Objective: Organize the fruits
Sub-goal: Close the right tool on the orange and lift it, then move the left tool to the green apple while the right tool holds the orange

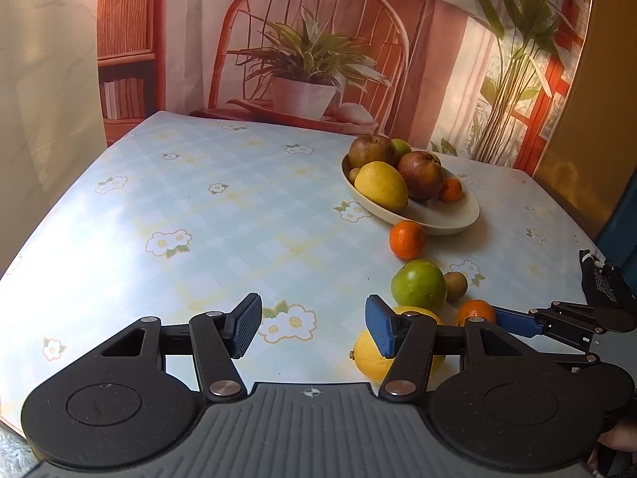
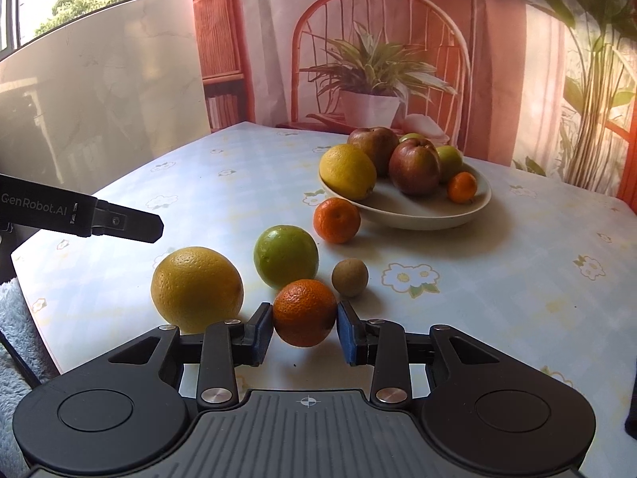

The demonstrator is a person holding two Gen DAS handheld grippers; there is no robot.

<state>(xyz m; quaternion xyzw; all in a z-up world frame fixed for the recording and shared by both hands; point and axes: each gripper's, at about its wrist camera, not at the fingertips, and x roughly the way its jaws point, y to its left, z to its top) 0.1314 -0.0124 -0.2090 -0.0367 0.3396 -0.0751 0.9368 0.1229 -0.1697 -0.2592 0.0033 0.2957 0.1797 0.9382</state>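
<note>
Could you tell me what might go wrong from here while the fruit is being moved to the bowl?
1. The right tool grips the mandarin only at its sides, near its widest part; the round fruit could slip out in transit.
2. The bowl already holds piled fruit, so a dropped mandarin could roll or knock the small mandarin.
3. The kiwi and green apple sit close by; a sideways swing may nudge them.

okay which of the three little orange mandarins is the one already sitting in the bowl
The smallest mandarin, at the bowl's right side beside a red apple. The others: one on the table, one in the right gripper.
</note>
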